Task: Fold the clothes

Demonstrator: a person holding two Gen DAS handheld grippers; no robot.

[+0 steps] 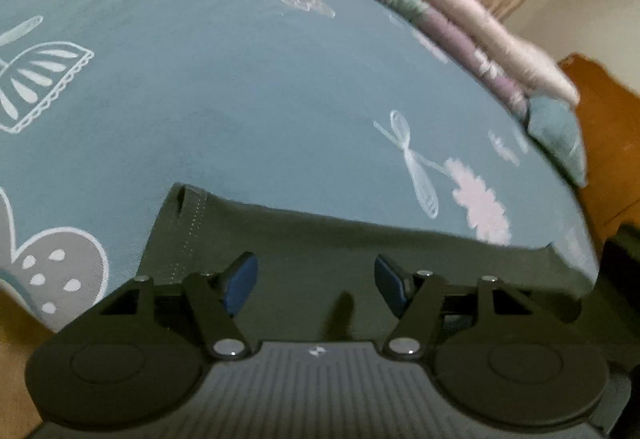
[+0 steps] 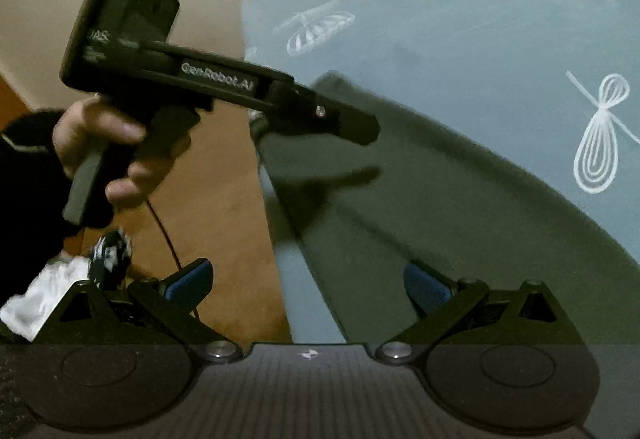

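The right gripper (image 2: 308, 285) sits at six o'clock with its blue-padded jaws spread wide and nothing between them. Beyond it, a dark olive garment (image 2: 420, 207) lies flat on a blue bedsheet (image 2: 460, 31) printed with white dragonflies. At ten o'clock a hand (image 2: 100, 147) in a black sleeve (image 2: 28, 179) grips the left gripper (image 2: 360, 127), whose tip hangs over the garment's upper edge, casting a shadow there. Wooden floor (image 2: 224, 207) shows at eight o'clock.

The garment (image 1: 360, 251) lies on the bedsheet (image 1: 240, 99) near its front edge, folded bedding (image 1: 460, 19) behind
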